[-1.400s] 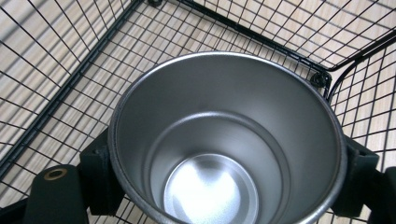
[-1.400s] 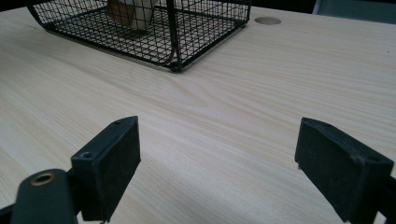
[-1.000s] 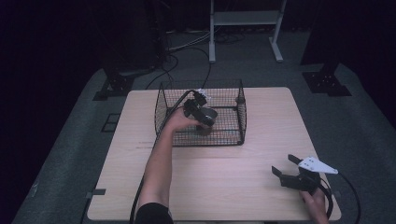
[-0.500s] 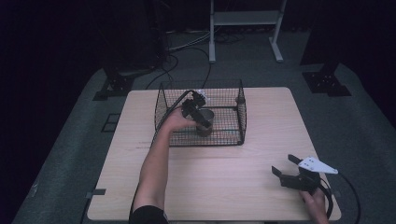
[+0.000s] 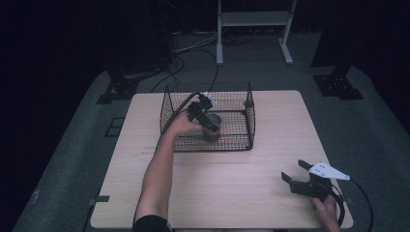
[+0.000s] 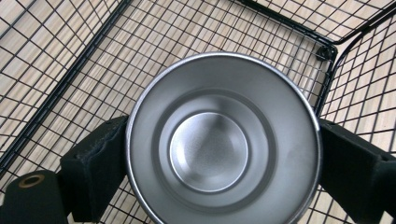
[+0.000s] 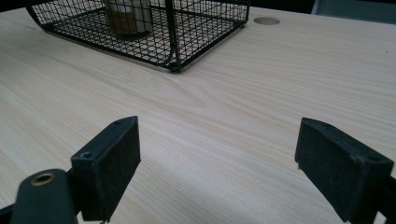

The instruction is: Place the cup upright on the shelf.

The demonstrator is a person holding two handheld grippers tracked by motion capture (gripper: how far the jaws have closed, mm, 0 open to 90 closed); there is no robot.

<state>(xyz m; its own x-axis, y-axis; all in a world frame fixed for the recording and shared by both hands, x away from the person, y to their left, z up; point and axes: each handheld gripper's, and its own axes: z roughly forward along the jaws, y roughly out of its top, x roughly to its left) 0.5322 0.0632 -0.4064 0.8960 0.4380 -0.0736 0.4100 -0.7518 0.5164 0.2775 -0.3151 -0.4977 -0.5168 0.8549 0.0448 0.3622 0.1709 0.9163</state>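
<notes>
A shiny steel cup (image 6: 208, 149) stands upright on the floor of the black wire basket (image 5: 250, 113), seen from straight above in the left gripper view. My left gripper (image 5: 211, 125) reaches down into the basket from above. Its black pads (image 6: 100, 158) flank the cup on both sides. The jaws have just been opening with the cup between them, so the grip is loosened. My right gripper (image 5: 291, 170) rests near the table's front right corner, open and with nothing between its pads (image 7: 112, 158). From there the cup (image 7: 126, 16) shows through the basket mesh (image 7: 173, 28).
The basket sits at the back middle of the light wooden table (image 5: 232, 183). A round cable hole (image 7: 266, 20) lies in the tabletop beyond the basket. A cable trails from the left gripper over the basket's rim. Dark floor, cables and a white stand surround the table.
The left hand has sunk slightly into the basket with the cup, which now stands on the mesh floor. The right gripper has stayed where it was.
</notes>
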